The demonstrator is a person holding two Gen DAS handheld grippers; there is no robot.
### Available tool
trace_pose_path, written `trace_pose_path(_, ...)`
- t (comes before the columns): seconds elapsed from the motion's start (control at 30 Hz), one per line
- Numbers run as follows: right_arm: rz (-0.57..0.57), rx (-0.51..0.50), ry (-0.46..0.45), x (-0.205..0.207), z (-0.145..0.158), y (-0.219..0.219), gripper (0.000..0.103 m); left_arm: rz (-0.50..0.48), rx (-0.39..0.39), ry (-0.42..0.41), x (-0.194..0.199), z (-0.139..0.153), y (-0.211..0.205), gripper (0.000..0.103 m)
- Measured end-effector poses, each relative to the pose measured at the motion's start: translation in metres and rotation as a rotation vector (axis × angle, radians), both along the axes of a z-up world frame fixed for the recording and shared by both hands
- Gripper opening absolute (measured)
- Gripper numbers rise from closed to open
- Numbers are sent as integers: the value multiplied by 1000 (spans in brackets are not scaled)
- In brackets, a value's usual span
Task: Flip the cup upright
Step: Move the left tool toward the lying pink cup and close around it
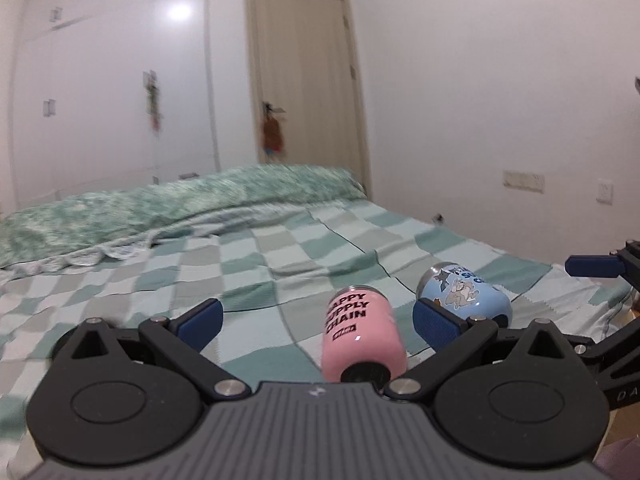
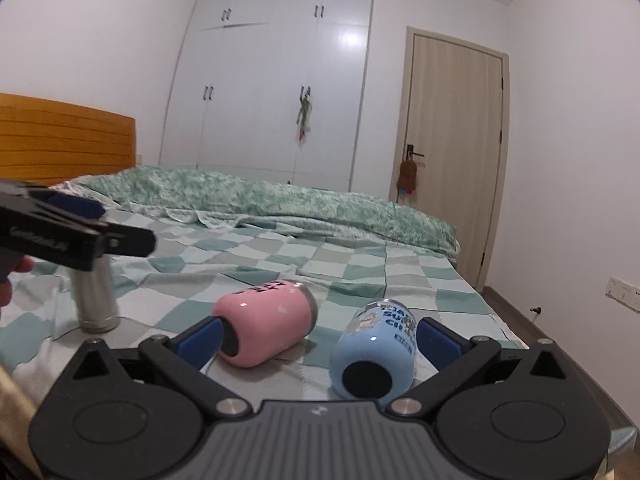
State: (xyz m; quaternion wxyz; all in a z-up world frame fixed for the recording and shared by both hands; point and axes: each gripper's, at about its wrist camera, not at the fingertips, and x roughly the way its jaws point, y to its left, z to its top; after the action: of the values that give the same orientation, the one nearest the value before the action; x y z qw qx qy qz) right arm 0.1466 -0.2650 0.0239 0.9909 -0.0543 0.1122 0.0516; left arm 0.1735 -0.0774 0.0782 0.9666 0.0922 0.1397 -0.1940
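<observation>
A pink cup with black lettering lies on its side on the checked bedspread, between my left gripper's open fingers. A blue cartoon cup lies on its side just right of it, behind the right pad. In the right wrist view the pink cup and the blue cup lie between my right gripper's open fingers, dark bases facing the camera. A silver cup stands upright at the left, under the left gripper's body.
A green quilt is bunched along the far side of the bed. An orange headboard is at the left. White wardrobes and a door stand behind. The right gripper's finger shows at the left view's right edge.
</observation>
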Motion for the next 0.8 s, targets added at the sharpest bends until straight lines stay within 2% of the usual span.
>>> trace_pose_path(0.3, -63, 52, 88, 56, 0, -9, 103, -102, 106, 176, 98, -9, -34, 103)
trace_pose_path(0.6, -76, 58, 161, 95, -1, -5, 103, -206, 172, 302, 154, -27, -19, 103)
trace_pose_path(0.7, -84, 48, 181, 102, -1, -3, 103, -258, 143, 362, 173, -27, -7, 103)
trace_pose_path(0.8, -95, 53, 203, 108, -3, -3, 103, -284, 85, 466, 190, -28, -5, 103)
